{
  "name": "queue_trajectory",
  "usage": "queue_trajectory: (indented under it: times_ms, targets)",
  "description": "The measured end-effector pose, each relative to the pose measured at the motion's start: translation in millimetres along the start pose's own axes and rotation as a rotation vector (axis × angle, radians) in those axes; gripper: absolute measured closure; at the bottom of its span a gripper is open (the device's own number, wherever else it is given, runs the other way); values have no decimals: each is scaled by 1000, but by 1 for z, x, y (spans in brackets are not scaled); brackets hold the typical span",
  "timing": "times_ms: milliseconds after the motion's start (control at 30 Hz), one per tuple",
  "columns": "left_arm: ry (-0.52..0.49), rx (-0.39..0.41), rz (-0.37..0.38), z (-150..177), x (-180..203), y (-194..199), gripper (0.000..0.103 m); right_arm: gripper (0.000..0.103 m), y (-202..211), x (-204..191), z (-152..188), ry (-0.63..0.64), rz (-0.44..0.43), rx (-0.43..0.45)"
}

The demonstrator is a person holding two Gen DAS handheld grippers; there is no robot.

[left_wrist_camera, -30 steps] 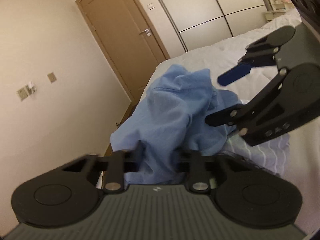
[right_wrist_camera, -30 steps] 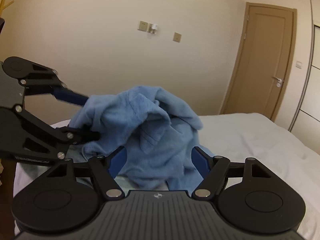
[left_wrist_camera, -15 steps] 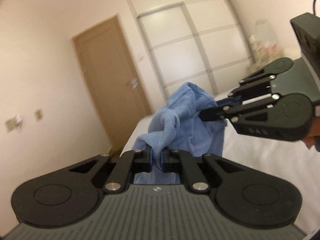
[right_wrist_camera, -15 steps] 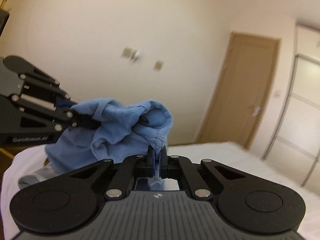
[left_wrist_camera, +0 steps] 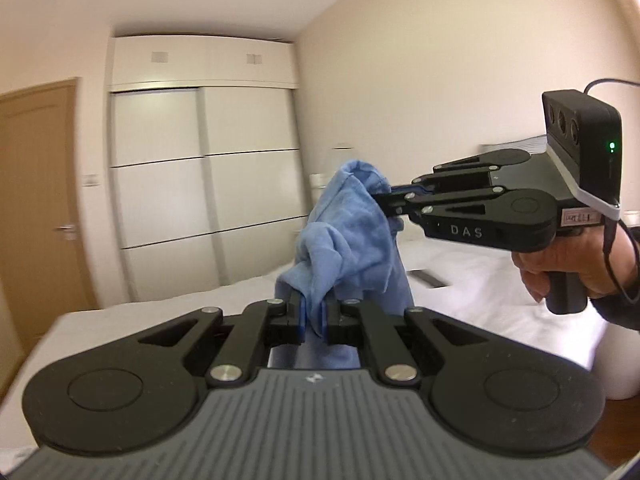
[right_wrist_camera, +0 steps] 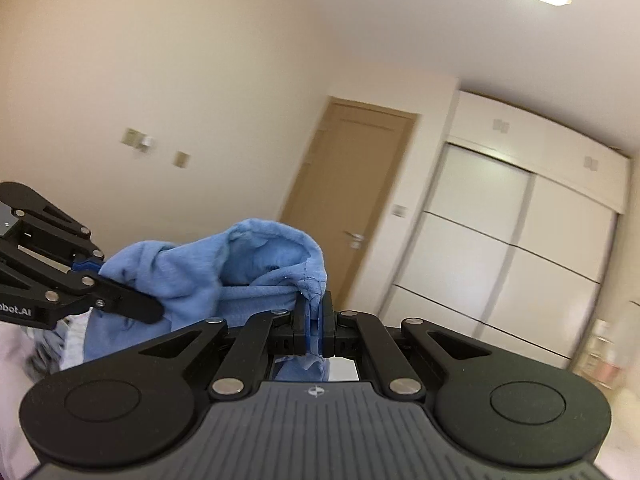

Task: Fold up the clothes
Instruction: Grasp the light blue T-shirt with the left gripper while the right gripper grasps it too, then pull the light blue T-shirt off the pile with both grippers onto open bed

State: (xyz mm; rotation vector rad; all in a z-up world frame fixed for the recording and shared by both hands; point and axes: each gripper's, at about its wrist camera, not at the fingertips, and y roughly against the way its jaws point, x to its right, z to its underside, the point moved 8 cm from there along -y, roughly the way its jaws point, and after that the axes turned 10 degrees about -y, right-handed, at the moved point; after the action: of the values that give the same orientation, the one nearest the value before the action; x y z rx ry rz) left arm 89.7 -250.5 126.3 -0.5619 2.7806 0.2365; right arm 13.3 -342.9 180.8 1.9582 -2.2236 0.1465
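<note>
Blue garment (left_wrist_camera: 352, 232) bunched above the white bed (left_wrist_camera: 480, 276), left gripper (left_wrist_camera: 313, 316) fingers clamped on its edge at 6 o'clock, right gripper (left_wrist_camera: 394, 199) fingers clamped on cloth at 3 o'clock.

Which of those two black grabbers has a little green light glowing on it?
The right gripper, seen side-on in the left wrist view, held by a hand. The green light sits on its boxy top. Both grabbers pinch the blue garment.
</note>
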Motion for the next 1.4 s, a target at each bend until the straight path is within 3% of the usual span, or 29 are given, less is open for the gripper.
queue_trajectory:
  times_ms: [133, 267, 333, 367, 467, 533, 600, 667, 767, 833, 967, 1000, 1067, 1133, 1300, 1400]
  targets:
    - [41, -73, 49, 28, 25, -37, 98, 103, 41, 41, 14, -17, 73, -14]
    - [86, -260, 21, 99, 15, -70, 98, 100, 37, 63, 70, -60, 77, -125]
    - [98, -366, -7, 144, -2, -78, 96, 84, 24, 65, 105, -62, 69, -207]
    - [106, -410, -28, 162, -6, -77, 95, 69, 18, 63, 122, -56, 69, -238]
    - [135, -521, -90, 212, -14, -70, 91, 62, 18, 58, 168, -51, 64, -301]
    - [159, -548, -104, 226, -5, -57, 74, 56, 18, 57, 192, -77, 69, -345]
    - [178, -566, -114, 235, 0, -46, 66, 54, 17, 57, 216, -106, 68, -397]
    - [188, -585, -131, 240, -2, -38, 65, 51, 16, 56, 239, -131, 59, -453]
    - [292, -567, -123, 237, -4, -25, 65, 44, 21, 47, 271, -129, 16, -521]
    - [344, -543, -75, 227, 12, -28, 62, 39, 20, 36, 290, -111, -35, -550]
    - [441, -514, 20, 220, 43, -34, 55, 40, 12, 11, 313, -53, -126, -603]
    - [463, -514, 31, 220, 48, -38, 54, 45, 9, 4, 317, -34, -147, -615]
    - [499, -517, 50, 221, 57, -46, 54, 63, 2, -10, 323, 9, -182, -639]
    - [540, -515, 72, 221, 65, -53, 52, 103, -2, -19, 328, 78, -169, -654]
    - [662, -487, 135, 220, 80, -66, 40, 103, 30, -26, 321, 35, -192, -635]
    - [699, -487, 137, 221, 82, -75, 40, 103, 54, -39, 314, -22, -249, -633]
